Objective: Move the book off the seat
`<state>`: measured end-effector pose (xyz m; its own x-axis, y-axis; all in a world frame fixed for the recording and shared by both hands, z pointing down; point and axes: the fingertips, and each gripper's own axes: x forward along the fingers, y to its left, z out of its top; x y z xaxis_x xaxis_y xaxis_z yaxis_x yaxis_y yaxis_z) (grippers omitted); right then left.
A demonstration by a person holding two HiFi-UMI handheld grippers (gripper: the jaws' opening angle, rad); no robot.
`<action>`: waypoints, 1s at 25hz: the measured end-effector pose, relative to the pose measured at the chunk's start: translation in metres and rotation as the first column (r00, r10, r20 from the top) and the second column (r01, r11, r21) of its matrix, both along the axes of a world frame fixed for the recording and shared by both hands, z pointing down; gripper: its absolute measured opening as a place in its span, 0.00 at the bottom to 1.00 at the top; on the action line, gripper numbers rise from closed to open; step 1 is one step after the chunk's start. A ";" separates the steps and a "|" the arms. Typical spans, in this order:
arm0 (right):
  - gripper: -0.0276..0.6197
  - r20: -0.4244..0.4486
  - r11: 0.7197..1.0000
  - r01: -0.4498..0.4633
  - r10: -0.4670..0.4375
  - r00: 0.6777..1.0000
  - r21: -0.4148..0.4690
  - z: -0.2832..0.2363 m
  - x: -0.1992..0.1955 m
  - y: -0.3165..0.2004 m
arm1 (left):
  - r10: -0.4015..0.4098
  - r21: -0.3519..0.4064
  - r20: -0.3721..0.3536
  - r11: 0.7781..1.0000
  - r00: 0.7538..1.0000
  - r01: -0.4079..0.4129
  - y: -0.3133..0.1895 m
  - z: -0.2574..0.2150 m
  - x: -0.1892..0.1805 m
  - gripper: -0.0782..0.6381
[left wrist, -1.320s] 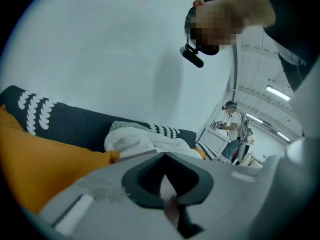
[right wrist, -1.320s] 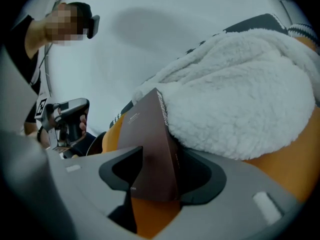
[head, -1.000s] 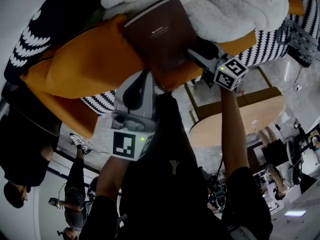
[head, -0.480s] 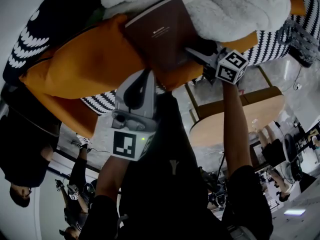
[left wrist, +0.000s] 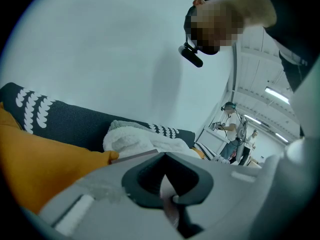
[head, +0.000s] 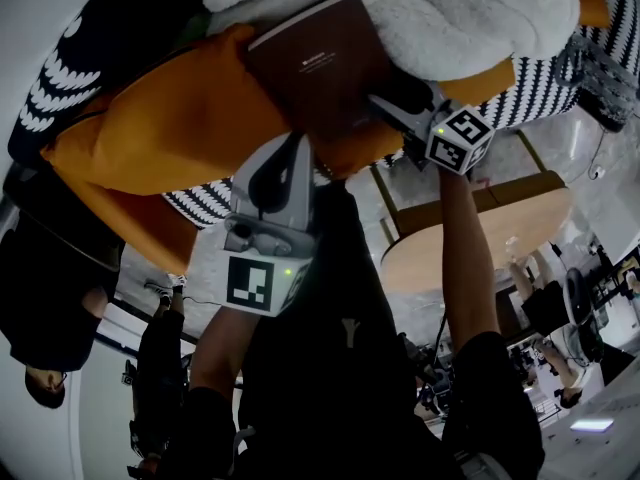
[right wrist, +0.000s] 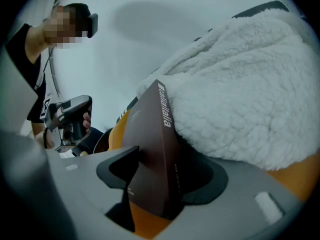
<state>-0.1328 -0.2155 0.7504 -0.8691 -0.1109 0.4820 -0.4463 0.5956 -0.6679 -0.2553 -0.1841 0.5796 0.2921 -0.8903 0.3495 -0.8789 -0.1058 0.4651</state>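
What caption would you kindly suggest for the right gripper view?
Right gripper clamps the thin brown book beside a fluffy white blanket on an orange cushion.

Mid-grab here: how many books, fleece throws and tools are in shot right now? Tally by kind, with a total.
brown book: 1
white fleece throw: 1
tools: 2, the left tool and the right tool
Total: 4
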 end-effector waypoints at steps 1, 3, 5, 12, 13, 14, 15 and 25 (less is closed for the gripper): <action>0.48 -0.005 1.000 -0.003 0.003 1.000 0.006 -0.002 0.002 0.000 | 0.002 0.001 0.001 1.000 1.000 -0.002 -0.002 -0.002 0.002 0.12; 0.46 -0.019 1.000 -0.009 0.009 1.000 0.019 -0.005 0.009 0.000 | 0.007 0.003 0.003 1.000 1.000 -0.007 -0.007 -0.006 0.010 0.12; 0.45 -0.040 0.999 -0.013 0.014 0.999 0.038 -0.010 0.014 0.000 | 0.010 0.007 0.003 1.000 1.000 -0.010 -0.010 -0.009 0.016 0.12; 0.39 -0.099 0.996 -0.017 0.026 0.995 0.092 -0.031 0.013 0.016 | 0.023 0.022 -0.010 0.999 1.000 -0.023 -0.004 -0.018 0.027 0.12; 0.38 -0.103 0.995 -0.019 0.029 0.994 0.093 -0.035 0.012 0.020 | 0.027 0.025 -0.011 0.999 1.000 -0.026 -0.001 -0.021 0.027 0.12; 0.37 -0.107 0.995 -0.021 0.031 0.994 0.093 -0.039 0.011 0.024 | 0.032 0.026 -0.011 0.999 0.999 -0.031 0.002 -0.022 0.028 0.12; 0.36 -0.109 0.995 -0.025 0.035 0.993 0.094 -0.042 0.011 0.027 | 0.036 0.027 -0.012 0.999 0.999 -0.036 0.003 -0.023 0.029 0.12; 0.29 -0.091 0.989 -0.100 0.110 0.990 0.105 -0.069 0.016 0.040 | 0.056 0.040 -0.010 0.998 0.998 -0.056 0.003 -0.036 0.046 0.12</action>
<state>-0.1167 -0.1759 0.6818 -0.8002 -0.2506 0.5449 -0.5692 0.6036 -0.5583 -0.2095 -0.1812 0.5437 0.3453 -0.8856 0.3105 -0.8661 -0.1733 0.4689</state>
